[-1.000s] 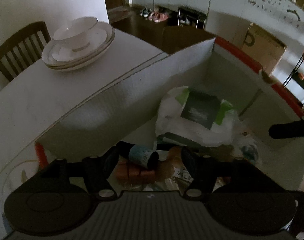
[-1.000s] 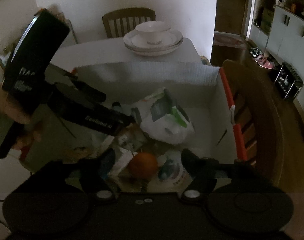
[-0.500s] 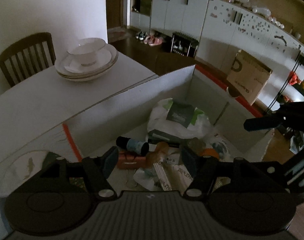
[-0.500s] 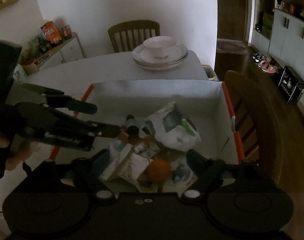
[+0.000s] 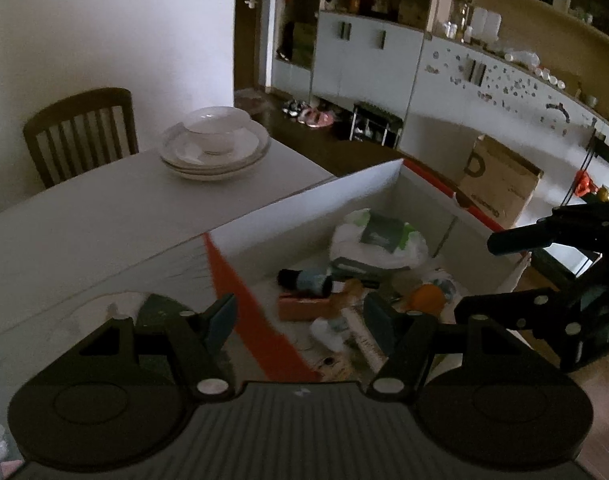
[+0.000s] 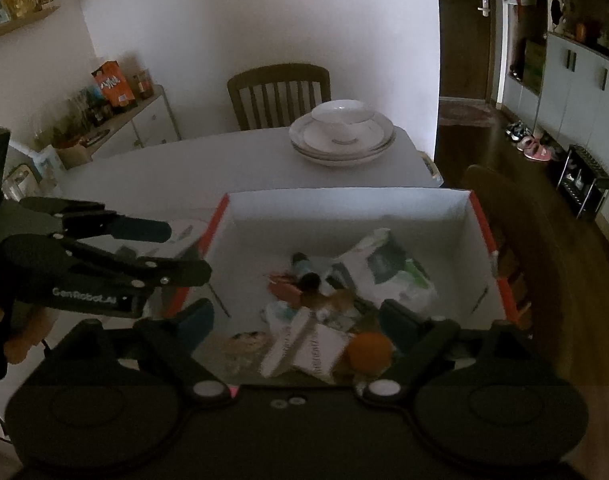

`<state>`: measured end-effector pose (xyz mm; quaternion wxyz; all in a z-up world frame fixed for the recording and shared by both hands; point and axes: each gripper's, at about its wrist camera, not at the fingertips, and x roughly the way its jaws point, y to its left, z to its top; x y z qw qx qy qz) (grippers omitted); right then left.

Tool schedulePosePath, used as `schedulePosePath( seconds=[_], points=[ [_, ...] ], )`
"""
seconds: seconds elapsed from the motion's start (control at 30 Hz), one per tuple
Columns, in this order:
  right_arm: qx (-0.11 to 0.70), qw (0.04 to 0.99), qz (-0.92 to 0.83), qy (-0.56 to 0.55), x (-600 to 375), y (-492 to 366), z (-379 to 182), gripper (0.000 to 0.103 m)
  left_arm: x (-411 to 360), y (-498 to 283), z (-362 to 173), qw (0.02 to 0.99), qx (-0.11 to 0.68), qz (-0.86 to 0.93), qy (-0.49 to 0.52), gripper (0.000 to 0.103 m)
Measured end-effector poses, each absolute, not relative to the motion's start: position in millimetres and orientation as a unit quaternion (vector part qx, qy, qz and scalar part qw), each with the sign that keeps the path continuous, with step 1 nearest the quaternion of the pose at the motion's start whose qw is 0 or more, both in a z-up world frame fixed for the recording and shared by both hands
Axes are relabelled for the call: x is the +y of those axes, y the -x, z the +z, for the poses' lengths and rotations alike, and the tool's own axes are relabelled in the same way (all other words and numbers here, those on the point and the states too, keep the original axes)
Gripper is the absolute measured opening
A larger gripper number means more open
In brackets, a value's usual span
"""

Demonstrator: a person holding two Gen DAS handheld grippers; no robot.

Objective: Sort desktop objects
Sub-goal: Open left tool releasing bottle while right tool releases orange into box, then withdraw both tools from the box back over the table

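A white cardboard box (image 6: 344, 208) with red edges sits on the table and holds several objects: a white and green packet (image 6: 388, 268), a small dark bottle (image 6: 304, 266), an orange ball (image 6: 370, 350), a red flat item (image 6: 282, 286) and papers. The box also shows in the left wrist view (image 5: 304, 216), with the bottle (image 5: 306, 278) and ball (image 5: 426, 296). My left gripper (image 5: 300, 316) is open and empty above the box's left red edge. My right gripper (image 6: 296, 322) is open and empty above the box's near side.
Stacked white plates with a bowl (image 6: 342, 132) stand at the table's far end, before a wooden chair (image 6: 278, 94). Another chair (image 6: 516, 240) stands right of the box. A sideboard with clutter (image 6: 104, 120) is at the back left. A brown carton (image 5: 500, 184) sits on the floor.
Both grippers have pulled up and back out of the box, so more of the room and table show. Both stay open and empty. The box's contents have not moved.
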<state>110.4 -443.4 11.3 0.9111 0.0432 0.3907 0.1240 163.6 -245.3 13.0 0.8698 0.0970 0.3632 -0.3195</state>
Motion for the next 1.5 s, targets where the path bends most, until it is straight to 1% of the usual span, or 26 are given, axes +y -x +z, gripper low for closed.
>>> schedulePosePath(
  seconds=[0.07, 0.13, 0.4, 0.5, 0.6, 0.77, 0.93, 1.23, 1.5],
  points=[
    [0.390, 0.911, 0.127, -0.045, -433, -110, 14, 0.093, -231, -162, 14, 0.872, 0.362, -0.316, -0.092, 0.069],
    [0.388, 0.911, 0.131, -0.044, -422, -109, 16, 0.094, -216, -162, 14, 0.876, 0.361, -0.309, -0.088, 0.076],
    [0.391, 0.907, 0.152, -0.026, -359, -111, 18, 0.096, -146, -170, 10, 0.888, 0.364, -0.272, -0.073, 0.076],
    [0.395, 0.904, 0.162, -0.019, -332, -111, 16, 0.097, -121, -175, 7, 0.892, 0.366, -0.254, -0.072, 0.080],
    [0.398, 0.901, 0.170, -0.013, -304, -110, 14, 0.098, -97, -179, 4, 0.896, 0.366, -0.243, -0.070, 0.080],
    [0.403, 0.897, 0.180, 0.000, -259, -110, 8, 0.098, -57, -187, 0, 0.901, 0.365, -0.223, -0.068, 0.085],
    [0.406, 0.897, 0.174, 0.000, -215, -112, -2, 0.098, -28, -196, -8, 0.903, 0.371, -0.208, -0.067, 0.094],
    [0.405, 0.906, 0.118, 0.010, -143, -115, -28, 0.098, 21, -222, -30, 0.900, 0.394, -0.170, -0.070, 0.095],
    [0.416, 0.905, 0.083, 0.012, -102, -122, -48, 0.098, 41, -239, -48, 0.895, 0.412, -0.150, -0.083, 0.095]
  ],
)
